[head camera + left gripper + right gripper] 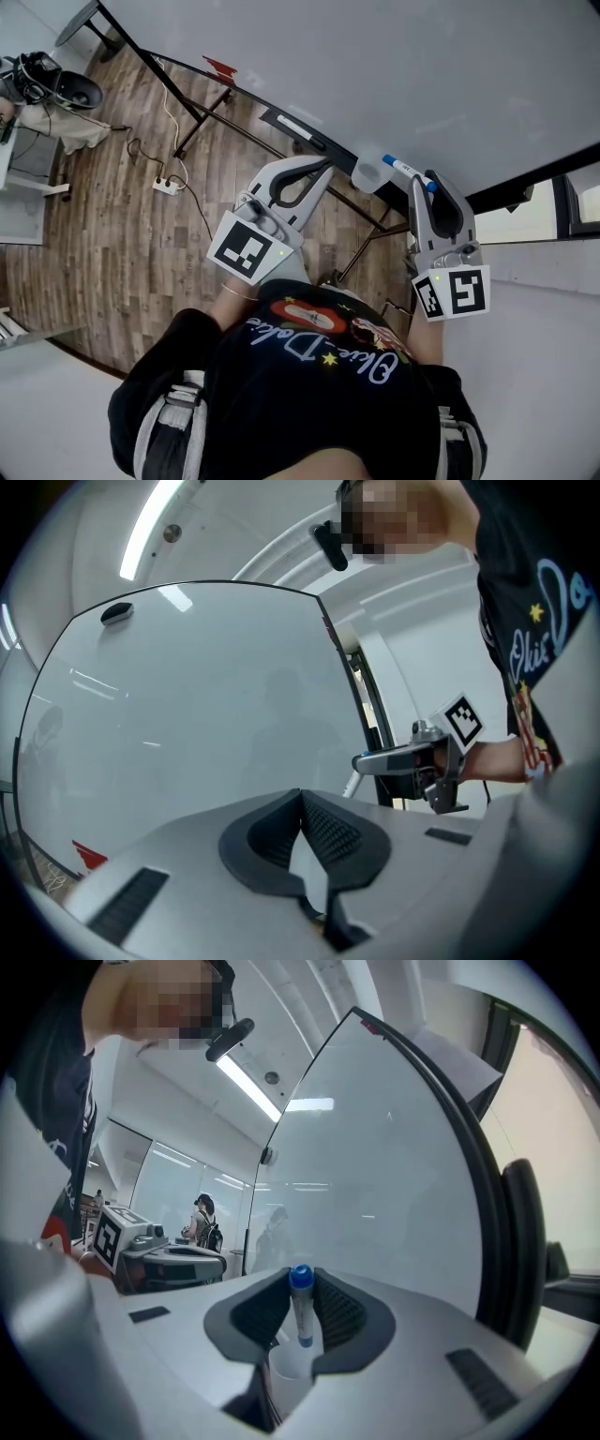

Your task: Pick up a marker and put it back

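Big whiteboard [375, 66] fills the background. Left gripper [302, 799] has jaws together, empty. Right gripper [300, 1288] is clamped on the marker [302, 1316], held up before the board: white barrel, blue cap. Barrel print and shirt [319, 366] lettering are unreadable

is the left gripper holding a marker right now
No, the jaws of the left gripper meet with nothing between them; the marker is clamped in the right gripper.
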A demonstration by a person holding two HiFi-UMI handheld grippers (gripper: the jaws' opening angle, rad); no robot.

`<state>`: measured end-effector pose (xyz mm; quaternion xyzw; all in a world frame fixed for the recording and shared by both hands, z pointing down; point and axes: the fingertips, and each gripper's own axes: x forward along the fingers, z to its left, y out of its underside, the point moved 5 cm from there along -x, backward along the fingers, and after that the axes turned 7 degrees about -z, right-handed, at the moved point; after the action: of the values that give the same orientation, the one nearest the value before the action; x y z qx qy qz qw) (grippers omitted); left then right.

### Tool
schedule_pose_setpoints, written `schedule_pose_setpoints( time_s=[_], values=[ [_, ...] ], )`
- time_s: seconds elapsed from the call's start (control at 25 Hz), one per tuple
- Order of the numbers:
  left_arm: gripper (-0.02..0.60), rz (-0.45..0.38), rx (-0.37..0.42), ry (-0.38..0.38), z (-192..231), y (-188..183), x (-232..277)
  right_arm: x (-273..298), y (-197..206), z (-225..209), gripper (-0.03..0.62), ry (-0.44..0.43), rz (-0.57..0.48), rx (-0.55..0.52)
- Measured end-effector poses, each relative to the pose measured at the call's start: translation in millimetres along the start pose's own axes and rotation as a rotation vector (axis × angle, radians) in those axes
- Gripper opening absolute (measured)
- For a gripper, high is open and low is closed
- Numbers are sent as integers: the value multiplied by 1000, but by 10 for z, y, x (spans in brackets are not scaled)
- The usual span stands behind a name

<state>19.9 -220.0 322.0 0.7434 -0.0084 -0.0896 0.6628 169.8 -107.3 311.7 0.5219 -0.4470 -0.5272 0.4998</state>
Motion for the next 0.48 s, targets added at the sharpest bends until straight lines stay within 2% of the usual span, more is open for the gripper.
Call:
schedule_pose_setpoints(
  time_s=[0.48],
  values=[
    [3, -25, 26, 35, -278, -108, 16, -444, -249, -60, 75, 44, -66, 15]
  ],
)
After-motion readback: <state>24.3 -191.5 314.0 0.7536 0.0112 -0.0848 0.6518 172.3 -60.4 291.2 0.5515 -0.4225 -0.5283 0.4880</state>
